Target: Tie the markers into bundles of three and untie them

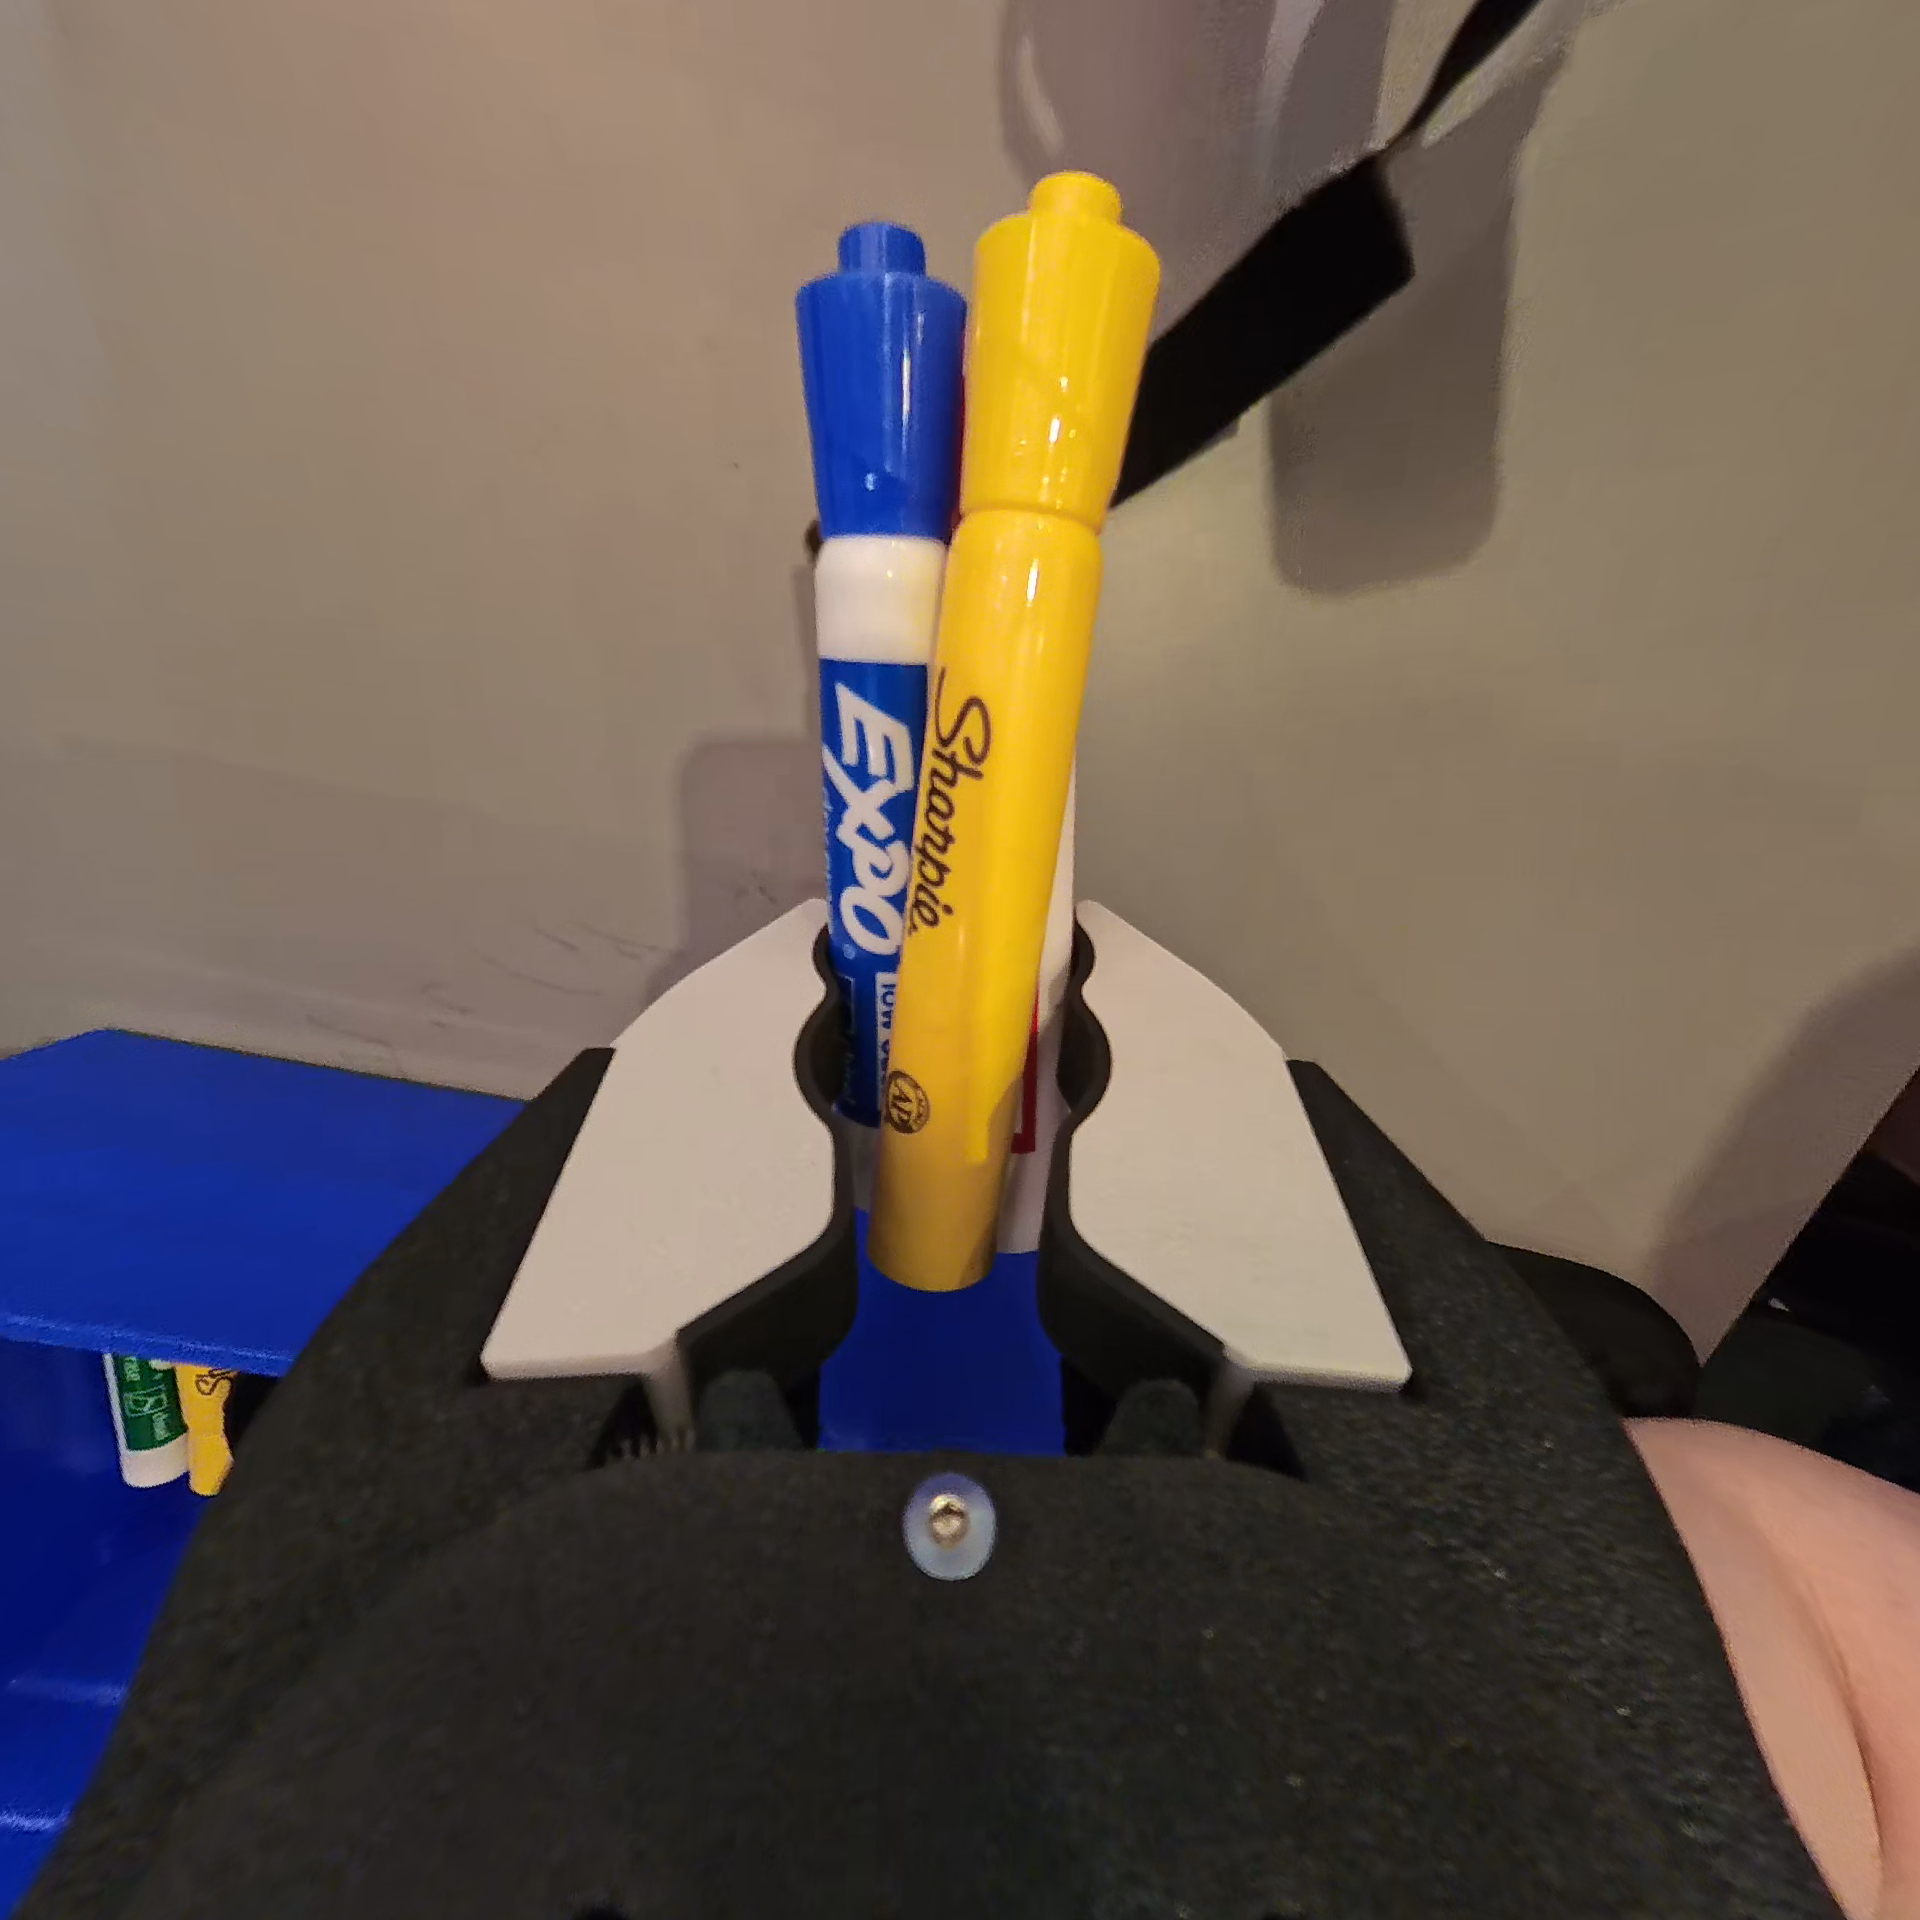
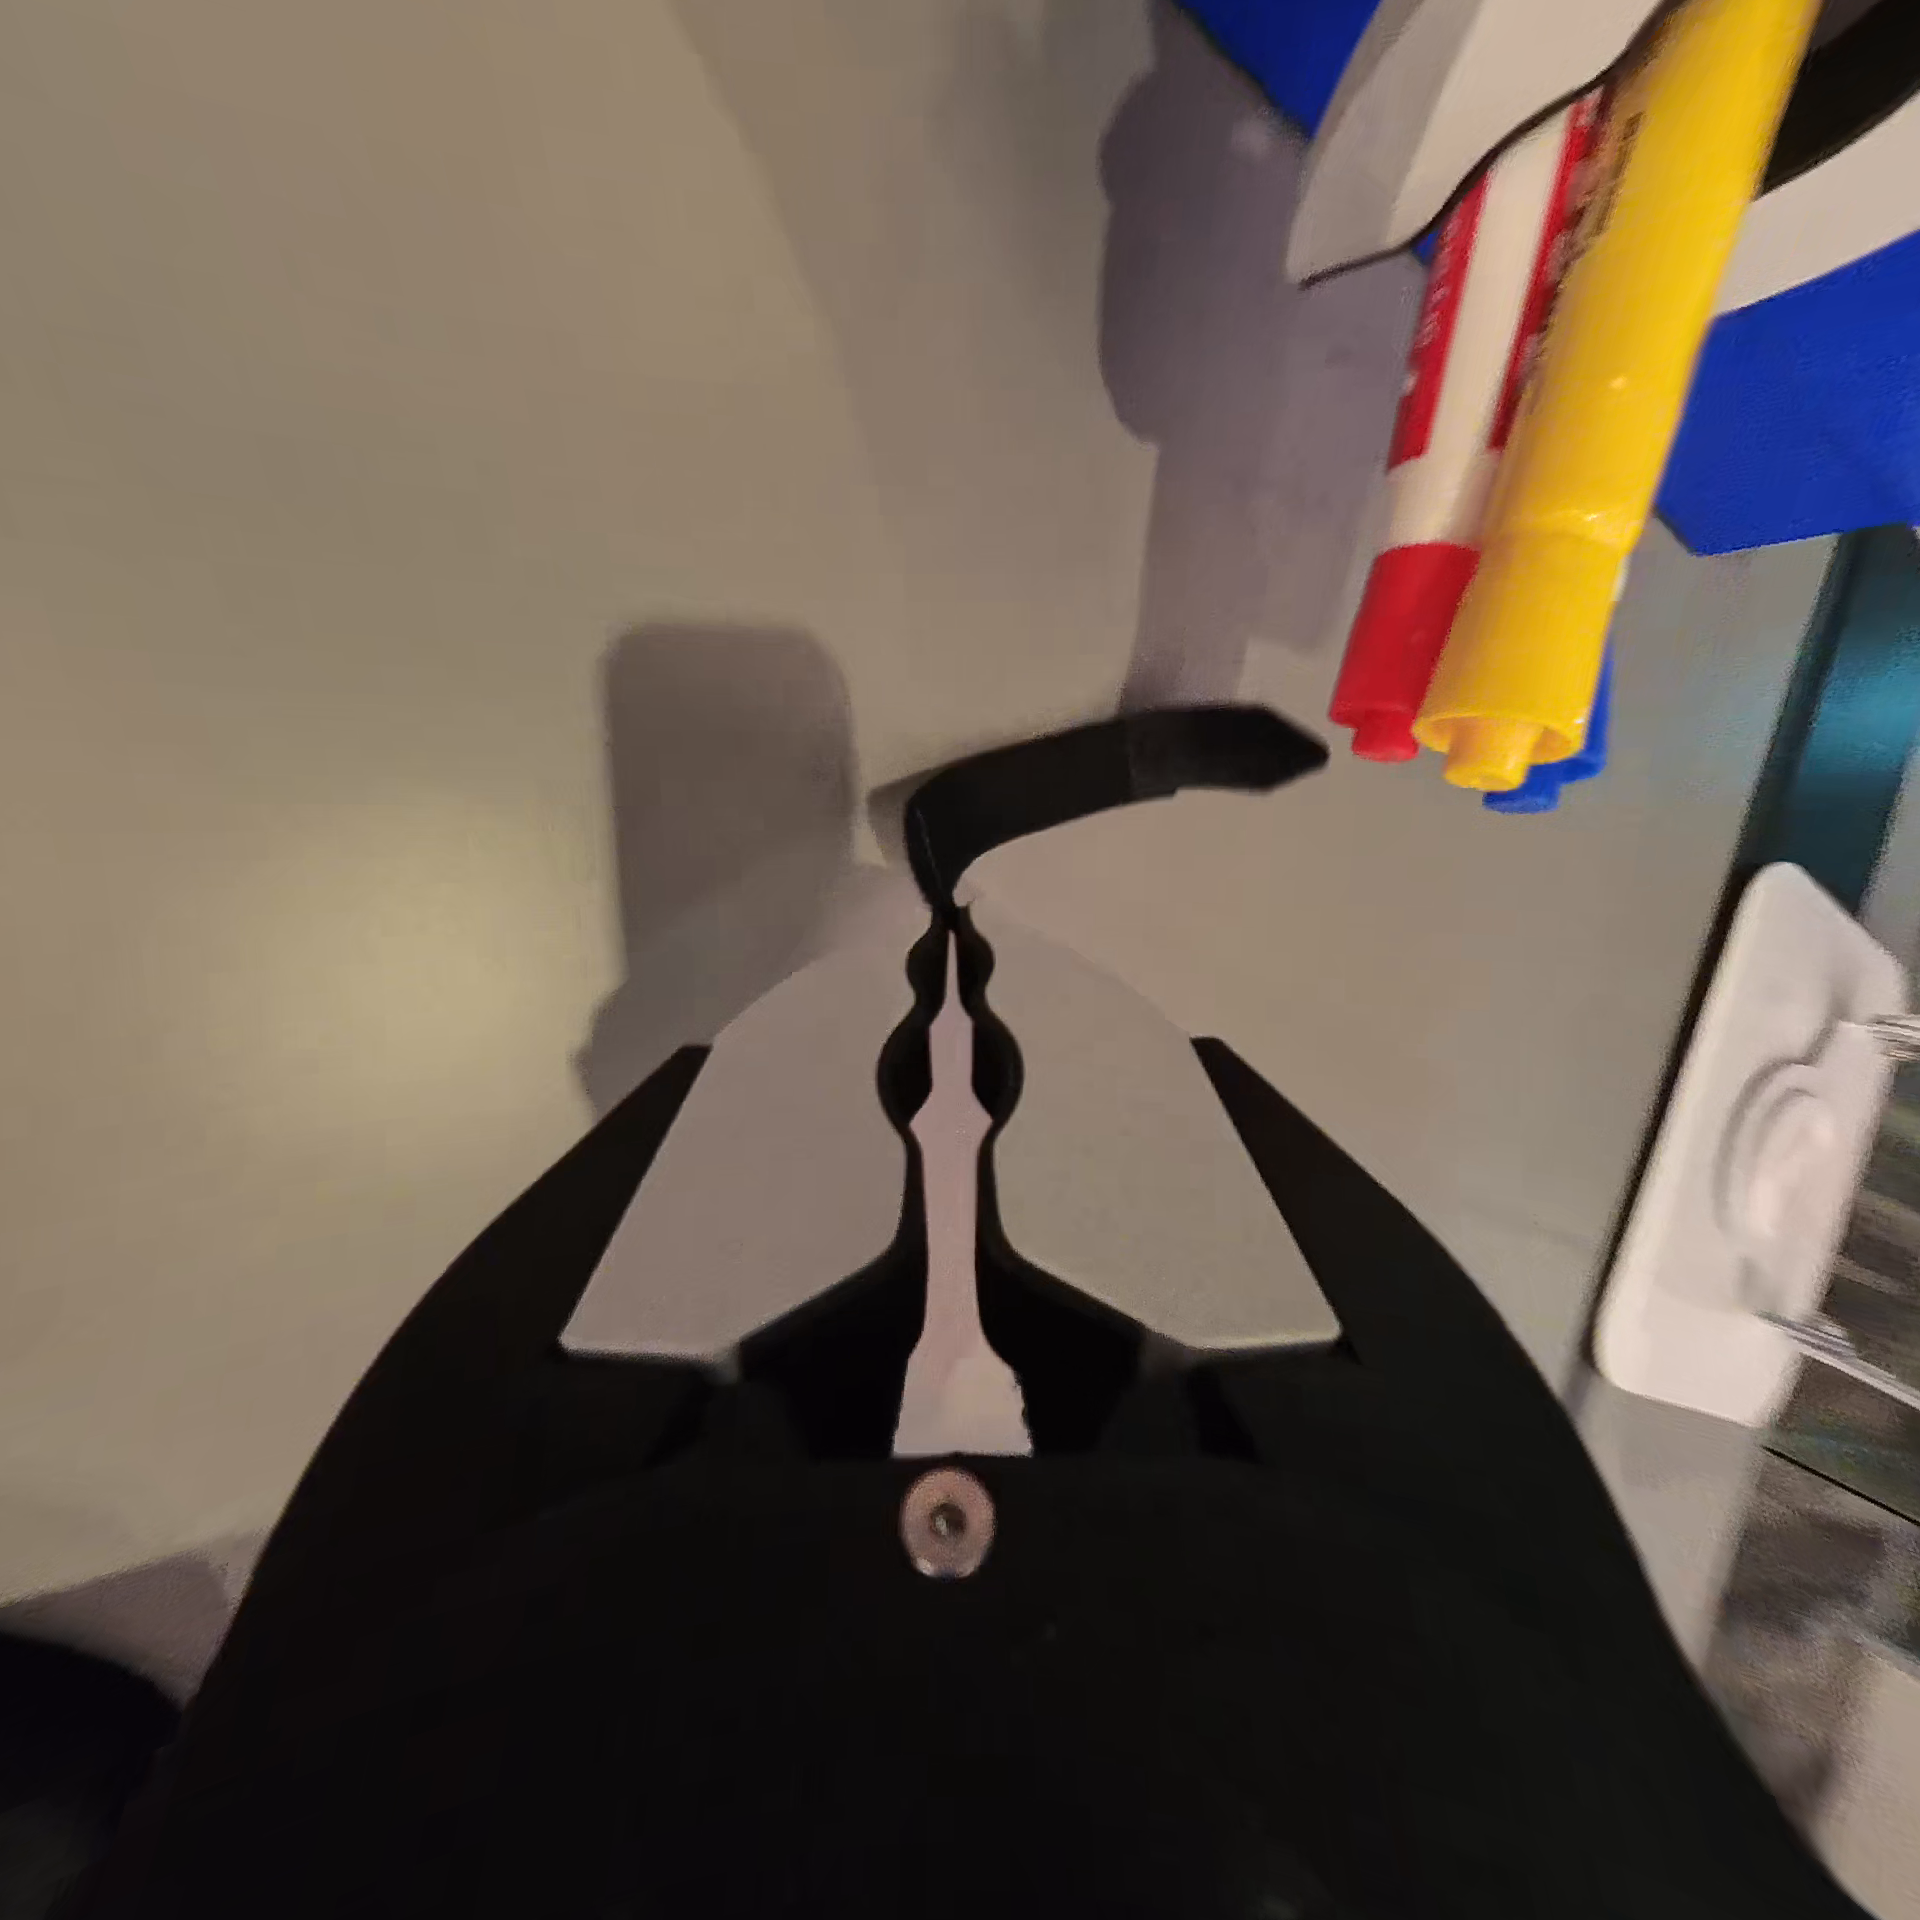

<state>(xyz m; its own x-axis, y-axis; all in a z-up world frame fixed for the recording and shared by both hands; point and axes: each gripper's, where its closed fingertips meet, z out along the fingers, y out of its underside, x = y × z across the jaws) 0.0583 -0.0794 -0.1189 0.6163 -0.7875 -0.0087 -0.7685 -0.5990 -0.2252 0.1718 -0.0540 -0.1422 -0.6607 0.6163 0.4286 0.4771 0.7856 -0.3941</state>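
Note:
My left gripper (image 1: 951,966) is shut on three markers and holds them upright above the table: a blue marker (image 1: 878,623), a yellow marker (image 1: 1018,707) and a red-and-white one mostly hidden behind them. The same bundle shows in the right wrist view at the upper right, with the yellow marker (image 2: 1590,416), the red marker (image 2: 1444,436) and a blue cap tip (image 2: 1538,784). My right gripper (image 2: 951,914) is shut on a black strap (image 2: 1101,769), whose free end curls toward the marker caps. The strap also shows dark and blurred in the left wrist view (image 1: 1268,343).
A blue box (image 1: 156,1195) sits at the lower left, with a green-labelled marker (image 1: 145,1413) and a yellow one (image 1: 208,1423) under its edge. A white moulded object (image 2: 1766,1132) lies at the right. A pale wall (image 1: 416,520) stands behind. Some 12 cm of space lies between my two pairs of fingers.

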